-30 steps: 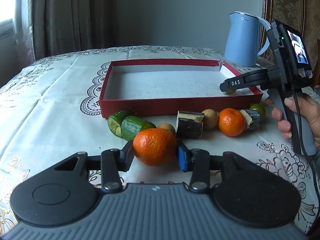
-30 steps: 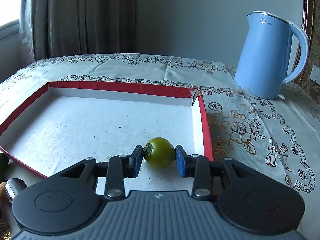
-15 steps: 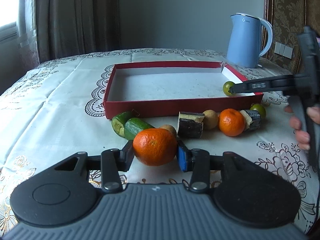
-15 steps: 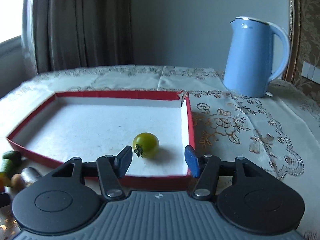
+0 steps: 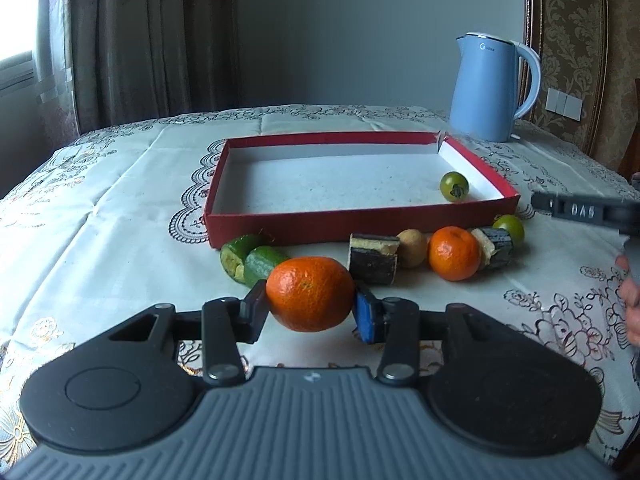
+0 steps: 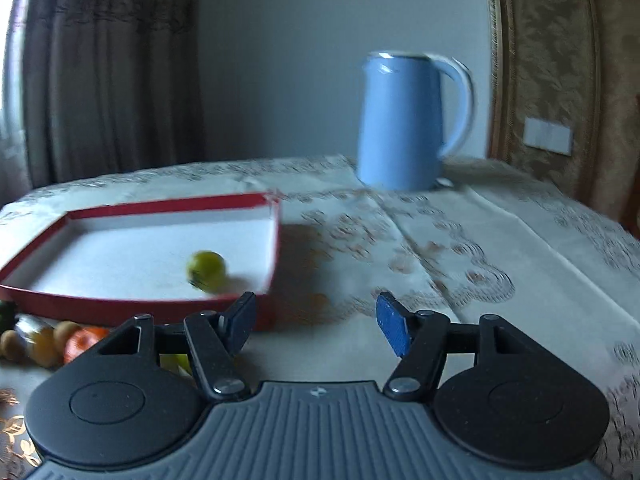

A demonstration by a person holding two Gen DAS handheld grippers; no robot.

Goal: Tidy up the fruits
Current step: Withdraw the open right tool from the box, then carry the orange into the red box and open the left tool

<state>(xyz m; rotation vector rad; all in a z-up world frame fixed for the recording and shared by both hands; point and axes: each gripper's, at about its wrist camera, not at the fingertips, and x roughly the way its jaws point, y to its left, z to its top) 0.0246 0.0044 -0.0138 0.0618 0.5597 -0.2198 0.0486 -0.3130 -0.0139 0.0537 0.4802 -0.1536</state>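
left gripper [image 5: 311,307]: clamped on 1 orange [image 5: 310,293]
right gripper [image 6: 316,324]: jaws just been opening, nothing between
green tomato [image 6: 206,265]: blurry, looks inside red box [image 6: 132,311]

Left claw [image 5: 311,310]: ribbed grey housing, two round black discs either side, black linkage arms with silver screws, one black pad, one blue pad. Right claw [image 6: 312,322]: same grey ribbed body with a small white emblem at its front edge, same black discs, silver pivot screws, blue-faced pads. From the left view, black side bar lettered "DAS" in white.
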